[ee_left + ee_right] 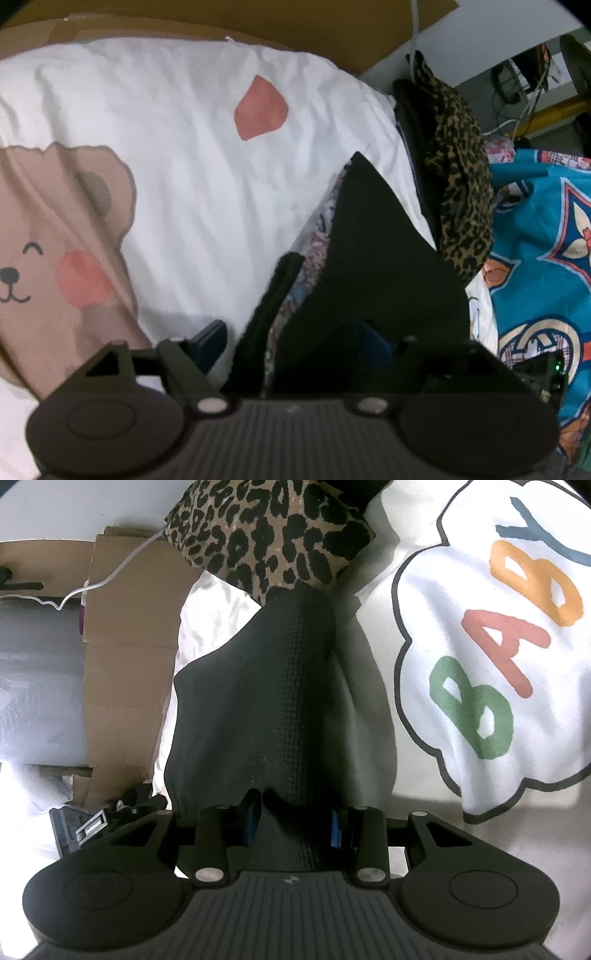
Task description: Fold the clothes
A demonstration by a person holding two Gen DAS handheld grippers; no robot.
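I am holding a black waffle-knit garment (266, 701) with both tools. The right gripper (293, 821) is pinching a bunched edge of that cloth between its blue pads (335, 829), jaws drawn in narrow around the fabric. In the right wrist view the cloth is running up from the jaws toward twelve o'clock, where it is meeting a leopard-print cloth (269, 535).

The left gripper (291, 343) is also gripping the black garment (376, 266). A thick fold is filling the space between its fingers, with a strip of patterned lining showing along the fold at about eleven o'clock from the jaws. One blue pad is peeking out at nine o'clock of the fold; the other is buried, so I am judging a hold from the cloth standing up out of the jaws.

Everything is hanging over a white bedsheet printed with a brown bear, a pink shape and the letters BABY (192, 177). A teal patterned fabric (546, 266) is lying at three o'clock in the left view, with the leopard-print cloth (461, 177) between it and the sheet.

I am judging this as mid-fold: the garment is gathered and lifted, not flat. Whether I am spreading it or bringing halves together, the pictures are not settling. Either way, I am needing even tension between both grips and a bare patch of sheet.
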